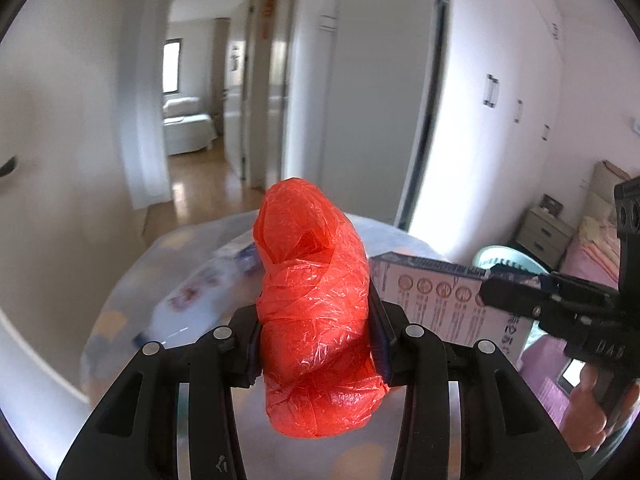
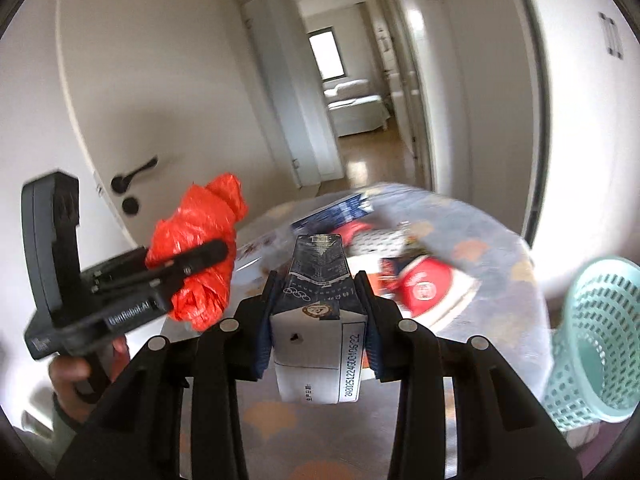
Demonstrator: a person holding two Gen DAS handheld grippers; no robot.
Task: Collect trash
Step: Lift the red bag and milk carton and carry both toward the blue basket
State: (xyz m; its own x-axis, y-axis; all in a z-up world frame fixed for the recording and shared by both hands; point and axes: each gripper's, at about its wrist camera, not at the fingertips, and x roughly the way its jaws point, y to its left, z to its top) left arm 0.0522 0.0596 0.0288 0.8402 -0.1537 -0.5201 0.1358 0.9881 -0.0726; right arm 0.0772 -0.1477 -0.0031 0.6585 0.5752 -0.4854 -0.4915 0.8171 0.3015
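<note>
A crumpled red plastic bag (image 1: 316, 280) stands up between the pads of my left gripper (image 1: 316, 320), which is shut on it above the table. My right gripper (image 2: 318, 304) is shut on a dark blue and white drink carton (image 2: 316, 332), gripping its two sides. In the left wrist view the carton (image 1: 432, 292) and the right gripper (image 1: 504, 288) show at the right, close beside the bag. In the right wrist view the left gripper (image 2: 208, 256) with the red bag (image 2: 200, 224) is at the left, held by a hand.
A round table with a patterned cloth (image 2: 500, 248) lies below both grippers. On it are red and white wrappers (image 2: 424, 284) and a blue and white packet (image 2: 340, 210), blurred. A teal mesh basket (image 2: 592, 340) stands at the right. A door with a black handle (image 2: 132, 178) is at the left.
</note>
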